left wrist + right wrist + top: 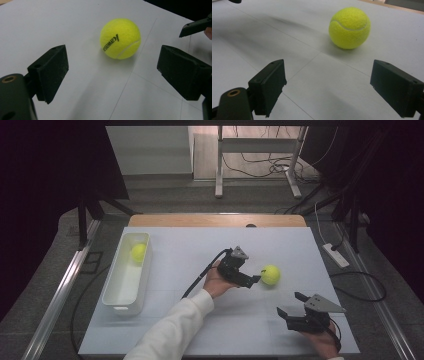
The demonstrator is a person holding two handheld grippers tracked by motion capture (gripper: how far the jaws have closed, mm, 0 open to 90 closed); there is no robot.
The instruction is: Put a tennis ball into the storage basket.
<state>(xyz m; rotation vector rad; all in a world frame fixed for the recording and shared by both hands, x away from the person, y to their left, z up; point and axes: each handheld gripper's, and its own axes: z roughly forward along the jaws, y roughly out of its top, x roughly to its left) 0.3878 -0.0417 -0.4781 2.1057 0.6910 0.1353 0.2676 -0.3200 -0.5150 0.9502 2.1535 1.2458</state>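
Jaws of both grippers stand wide with nothing between them: 2 grippers, 2 black jaws each. Nearest the person, the right gripper (291,303) sits low at the near right of the white table (200,330), a grey three-cornered plate on top. Farther in, the left gripper (254,281) is held in a hand (216,281) with a white sleeve, its tip just beside 1 yellow tennis ball (270,274) resting on the bare table, ahead of the jaws, not touched. In the left gripper view this ball (120,38) carries black writing, "kawasaki", partly turned away. Farthest, at the left, 1 white bin (126,295) holds a 2nd tennis ball (138,252); 2 balls in all.
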